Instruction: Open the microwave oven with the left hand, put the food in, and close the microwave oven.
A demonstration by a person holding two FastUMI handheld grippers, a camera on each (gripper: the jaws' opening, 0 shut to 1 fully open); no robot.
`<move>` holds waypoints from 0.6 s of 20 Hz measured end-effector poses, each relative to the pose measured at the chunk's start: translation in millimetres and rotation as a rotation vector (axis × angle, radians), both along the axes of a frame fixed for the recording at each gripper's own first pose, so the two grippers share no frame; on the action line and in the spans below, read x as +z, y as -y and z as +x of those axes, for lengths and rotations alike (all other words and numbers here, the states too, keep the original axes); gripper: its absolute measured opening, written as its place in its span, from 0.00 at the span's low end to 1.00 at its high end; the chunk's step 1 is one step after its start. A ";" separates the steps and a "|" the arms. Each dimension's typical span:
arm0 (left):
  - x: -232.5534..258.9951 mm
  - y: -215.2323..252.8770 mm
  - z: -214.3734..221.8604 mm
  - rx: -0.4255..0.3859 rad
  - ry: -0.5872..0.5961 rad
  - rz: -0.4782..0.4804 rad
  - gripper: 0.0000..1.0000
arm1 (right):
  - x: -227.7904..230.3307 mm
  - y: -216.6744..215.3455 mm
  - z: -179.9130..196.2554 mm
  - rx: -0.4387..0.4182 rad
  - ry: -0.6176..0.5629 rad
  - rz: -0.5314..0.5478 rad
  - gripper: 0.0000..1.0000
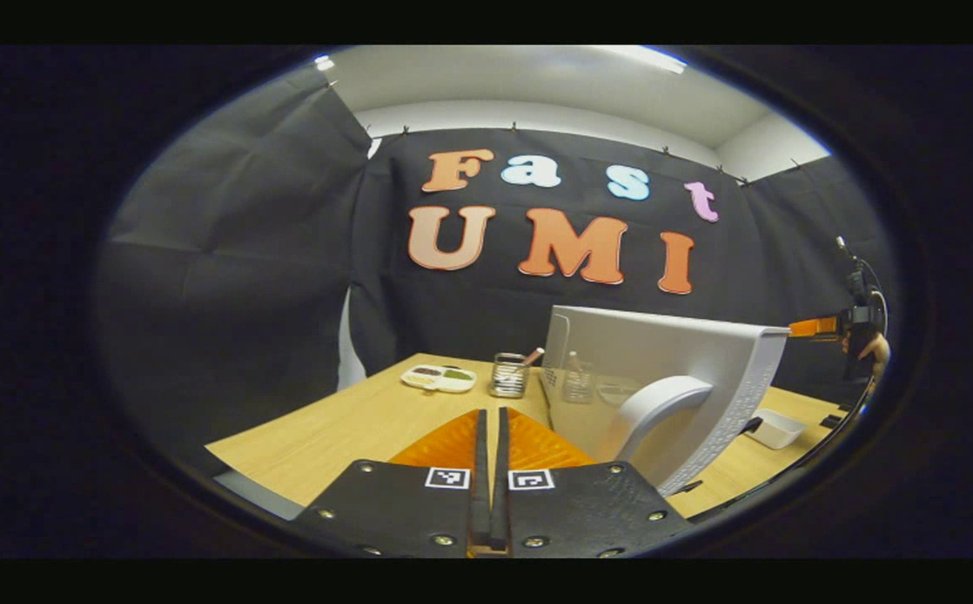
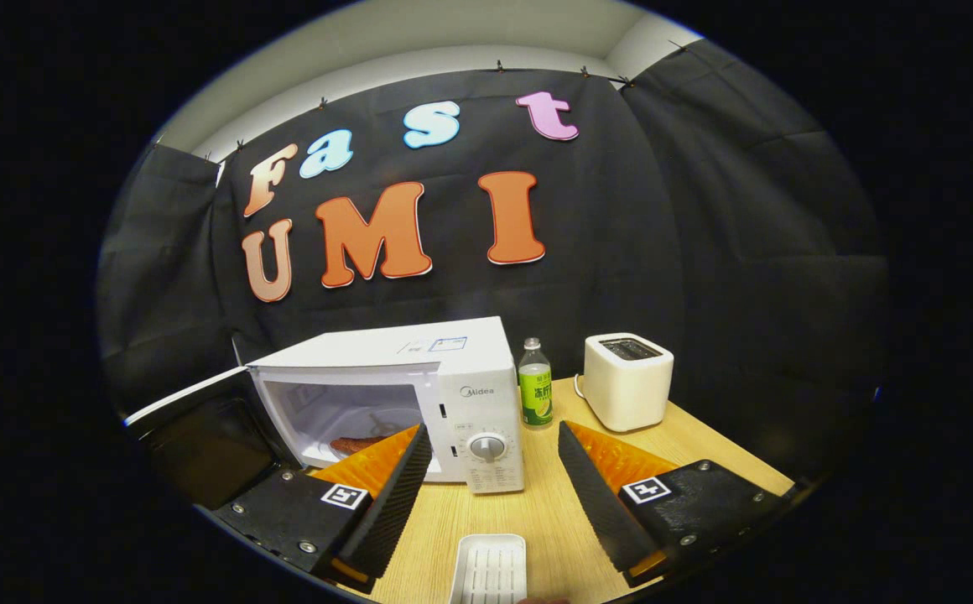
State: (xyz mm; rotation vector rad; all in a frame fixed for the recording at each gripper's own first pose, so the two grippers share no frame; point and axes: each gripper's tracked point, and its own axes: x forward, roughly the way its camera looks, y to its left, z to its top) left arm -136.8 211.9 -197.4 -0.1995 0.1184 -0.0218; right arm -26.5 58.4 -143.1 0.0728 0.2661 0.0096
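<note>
White microwave [image 2: 419, 394] door [image 1: 663, 394] swung open, food [image 2: 361, 443] inside, left gripper [image 1: 491, 436] fingers together holding nothing, right gripper [image 2: 491, 453] spread wide, empty tray [image 2: 491, 566] below.

My left gripper view is looking close past the open microwave door [image 1: 671, 369]; my right gripper view is facing the microwave [image 2: 386, 394] at eleven o'clock, sharing it.

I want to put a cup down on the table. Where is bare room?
Bare wood lies between the microwave and the white tray, and before the toaster. Crowded: bottle wedged between microwave and toaster; dish and glass holder beyond the open door.
</note>
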 end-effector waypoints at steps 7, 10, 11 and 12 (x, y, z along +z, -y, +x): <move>2.9 51.8 0.7 -0.134 -0.017 0.039 0.01 | 9.3 42.9 -11.9 -0.067 0.012 -0.016 0.94; 2.8 81.0 3.1 -0.195 -0.023 0.035 0.00 | 17.2 57.2 -13.5 -0.088 0.024 -0.022 0.95; 2.9 90.9 4.6 -0.216 -0.024 0.032 0.00 | 20.7 62.3 -15.5 -0.093 0.030 -0.021 0.95; 4.0 102.0 5.8 -0.238 -0.024 0.026 0.01 | 24.6 66.4 -17.5 -0.099 0.034 -0.020 0.95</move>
